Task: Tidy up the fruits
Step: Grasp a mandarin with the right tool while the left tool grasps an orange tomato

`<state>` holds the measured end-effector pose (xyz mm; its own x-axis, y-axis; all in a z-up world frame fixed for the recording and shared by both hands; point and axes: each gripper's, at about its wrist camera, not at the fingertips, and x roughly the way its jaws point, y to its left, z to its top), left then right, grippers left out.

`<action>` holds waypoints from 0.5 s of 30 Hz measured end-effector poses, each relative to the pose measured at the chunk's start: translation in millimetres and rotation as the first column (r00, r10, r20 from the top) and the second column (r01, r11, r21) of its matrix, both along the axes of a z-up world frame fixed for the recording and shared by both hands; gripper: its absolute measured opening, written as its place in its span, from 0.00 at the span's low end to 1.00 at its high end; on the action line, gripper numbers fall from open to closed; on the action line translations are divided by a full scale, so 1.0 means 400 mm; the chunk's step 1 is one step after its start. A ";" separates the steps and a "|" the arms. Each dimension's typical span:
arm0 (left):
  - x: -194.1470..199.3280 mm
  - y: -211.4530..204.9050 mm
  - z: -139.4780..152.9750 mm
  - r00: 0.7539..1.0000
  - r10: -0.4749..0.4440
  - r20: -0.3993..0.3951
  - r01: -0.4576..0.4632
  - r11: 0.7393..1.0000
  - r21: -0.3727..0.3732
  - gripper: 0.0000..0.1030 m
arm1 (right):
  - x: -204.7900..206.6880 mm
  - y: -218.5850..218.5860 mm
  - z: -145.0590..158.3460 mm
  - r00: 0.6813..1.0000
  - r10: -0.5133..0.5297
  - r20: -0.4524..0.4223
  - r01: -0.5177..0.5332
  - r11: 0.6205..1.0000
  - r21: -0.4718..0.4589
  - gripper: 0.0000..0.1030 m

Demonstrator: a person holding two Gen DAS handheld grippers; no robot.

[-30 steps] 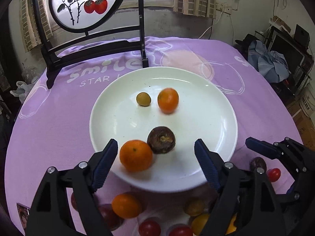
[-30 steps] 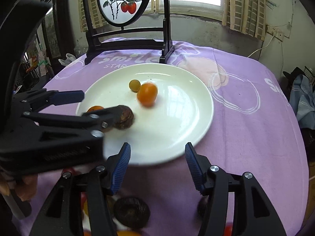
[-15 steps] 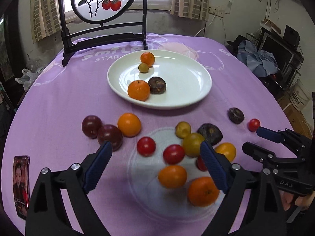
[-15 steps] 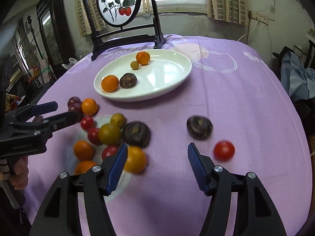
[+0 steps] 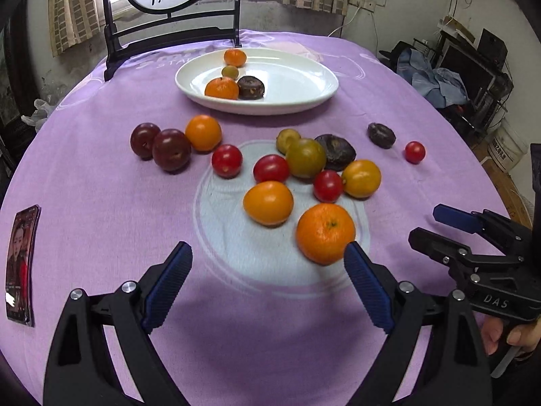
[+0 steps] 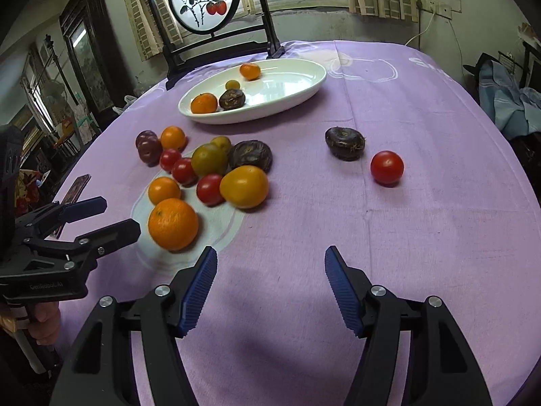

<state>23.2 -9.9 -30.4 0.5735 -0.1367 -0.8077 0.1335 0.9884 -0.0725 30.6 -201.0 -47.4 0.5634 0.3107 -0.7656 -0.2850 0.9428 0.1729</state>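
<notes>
The loose fruit lies in a cluster at the centre of my left wrist view, on the purple tablecloth [image 5: 101,176]; the big orange [image 5: 325,232] sits nearest, just ahead of my left claw [image 5: 267,282], whose blue pads stand wide apart, holding nothing. Up the frame, the white plate [image 5: 297,84] carries two oranges, a small greenish fruit and a dark one, perhaps a passion fruit. My right claw [image 6: 270,291] gapes too, empty, with a red tomato [image 6: 386,167] and a dark fruit [image 6: 345,143] apart at upper right.
</notes>
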 end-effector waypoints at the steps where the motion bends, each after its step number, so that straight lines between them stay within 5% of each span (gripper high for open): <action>1: -0.004 0.006 -0.004 1.000 0.006 -0.002 -0.006 1.000 0.003 0.86 | -0.003 0.009 -0.001 1.000 0.014 -0.004 -0.014 1.000 -0.002 0.65; 15: 0.017 0.109 -0.040 0.995 0.099 -0.022 -0.099 0.995 0.007 0.90 | 0.031 0.193 -0.035 0.984 0.160 -0.080 -0.165 0.984 -0.063 0.65</action>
<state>30.1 33.7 -46.5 0.5661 -0.0755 -0.8209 0.0334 0.9971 -0.0687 43.1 -123.8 -61.5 0.4509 0.3379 -0.8261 -0.4241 0.8955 0.1349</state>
